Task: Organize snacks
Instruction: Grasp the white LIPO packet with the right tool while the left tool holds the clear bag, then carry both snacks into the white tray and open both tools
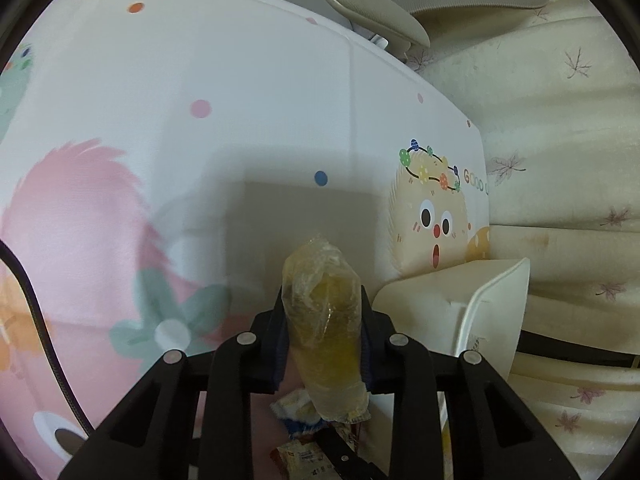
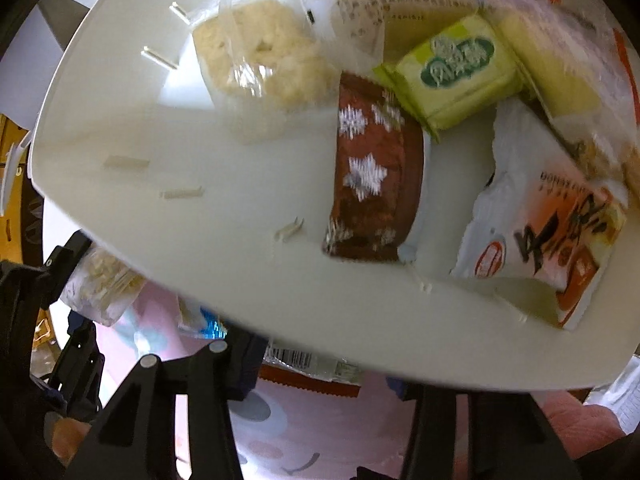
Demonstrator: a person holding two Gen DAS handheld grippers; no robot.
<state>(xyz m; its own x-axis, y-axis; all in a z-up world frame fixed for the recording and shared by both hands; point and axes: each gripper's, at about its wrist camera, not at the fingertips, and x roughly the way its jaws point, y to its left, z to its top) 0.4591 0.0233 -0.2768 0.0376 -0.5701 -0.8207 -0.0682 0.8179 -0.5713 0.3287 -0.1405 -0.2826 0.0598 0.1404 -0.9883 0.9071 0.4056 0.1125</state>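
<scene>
My left gripper (image 1: 323, 316) is shut on a clear-wrapped yellowish snack (image 1: 323, 312) and holds it above the patterned tablecloth (image 1: 160, 120); it also shows at the left of the right wrist view (image 2: 100, 284). A white bin (image 2: 200, 200) fills the right wrist view, tilted, with several snacks inside: a crumbly cake in clear wrap (image 2: 260, 64), a brown snowflake pack (image 2: 372, 172), a green pack (image 2: 460, 72), a white-orange pack (image 2: 552, 240). My right gripper (image 2: 324, 384) sits at the bin's near rim with its jaws wide apart; its fingertips are hidden behind the rim.
Loose snack packs (image 1: 304, 424) lie on the cloth below my left gripper, and one more (image 2: 312, 364) under the bin's rim. The white bin's corner (image 1: 492, 312) stands right of my left gripper. A leaf-patterned sofa (image 1: 560, 160) and a chair (image 1: 372, 8) lie beyond the table.
</scene>
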